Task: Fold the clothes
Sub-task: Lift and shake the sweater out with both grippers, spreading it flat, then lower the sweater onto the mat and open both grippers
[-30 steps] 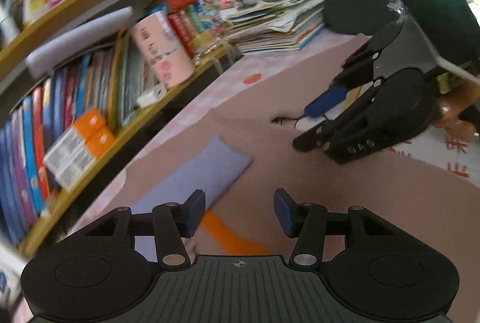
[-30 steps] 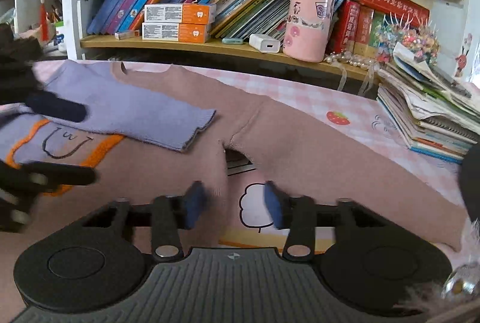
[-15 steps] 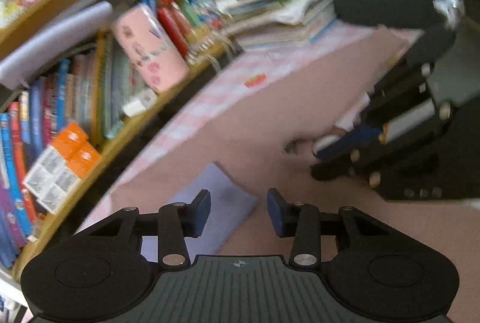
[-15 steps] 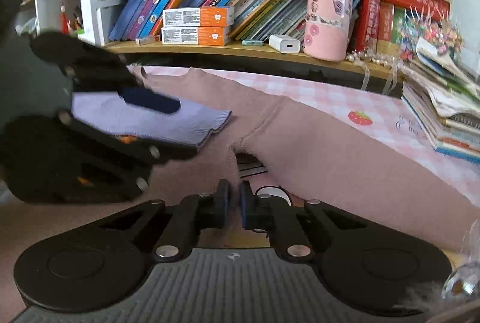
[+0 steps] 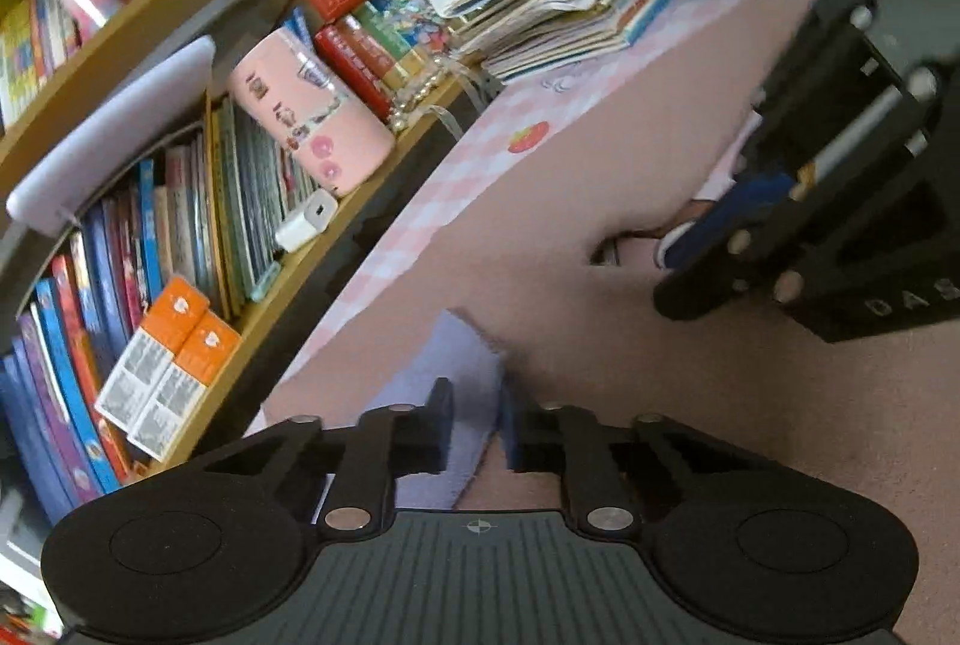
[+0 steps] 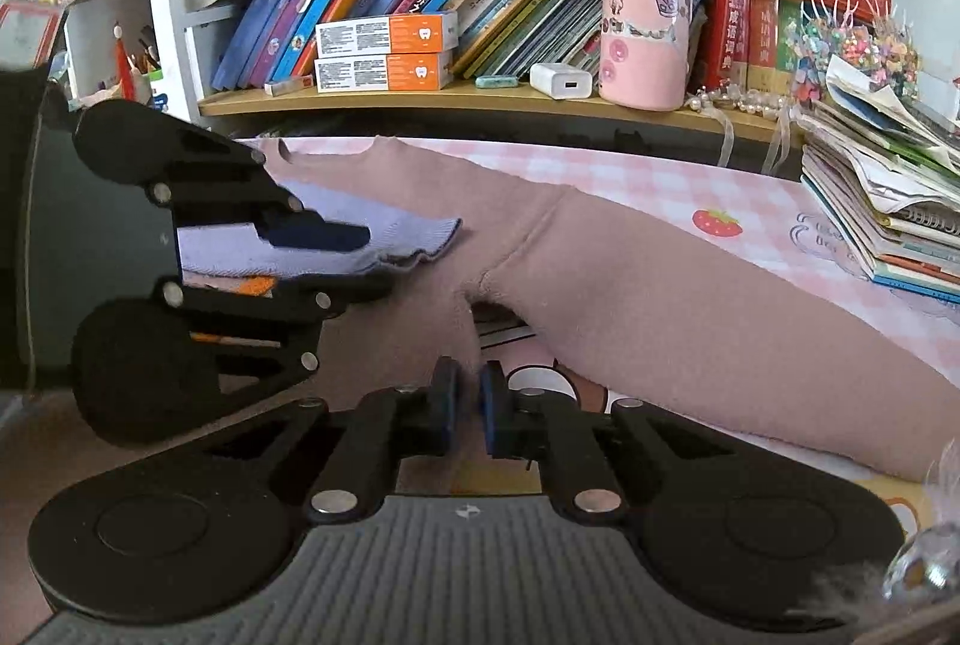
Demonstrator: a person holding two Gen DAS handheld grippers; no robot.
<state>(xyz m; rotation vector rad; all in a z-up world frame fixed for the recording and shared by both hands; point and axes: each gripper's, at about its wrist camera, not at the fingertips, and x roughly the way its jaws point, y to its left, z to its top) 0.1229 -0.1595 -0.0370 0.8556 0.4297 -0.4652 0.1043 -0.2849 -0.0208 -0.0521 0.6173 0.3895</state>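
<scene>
A dusty-pink sweater (image 6: 660, 315) lies spread on the table, one sleeve running off to the right. A purple sleeve (image 6: 408, 231) of another garment with an orange print (image 6: 258, 285) lies over its left part. In the right wrist view my right gripper (image 6: 469, 405) is shut on the pink fabric just below the armpit notch. My left gripper (image 6: 360, 261) comes in from the left, one finger over and one under the purple cuff. In the left wrist view the left gripper (image 5: 477, 429) has the purple sleeve (image 5: 444, 363) pinched between narrow fingers, and the right gripper (image 5: 666, 276) is at the right.
A bookshelf runs along the table's back edge, holding a pink cup (image 6: 645, 21), a white charger (image 6: 561, 81) and orange boxes (image 6: 384, 36). A stack of magazines (image 6: 888, 201) sits at the right on the pink checked tablecloth (image 6: 660, 177).
The right gripper closed on the pink fabric at the armpit. The left gripper moved toward the purple cuff and its fingers narrowed onto it.
</scene>
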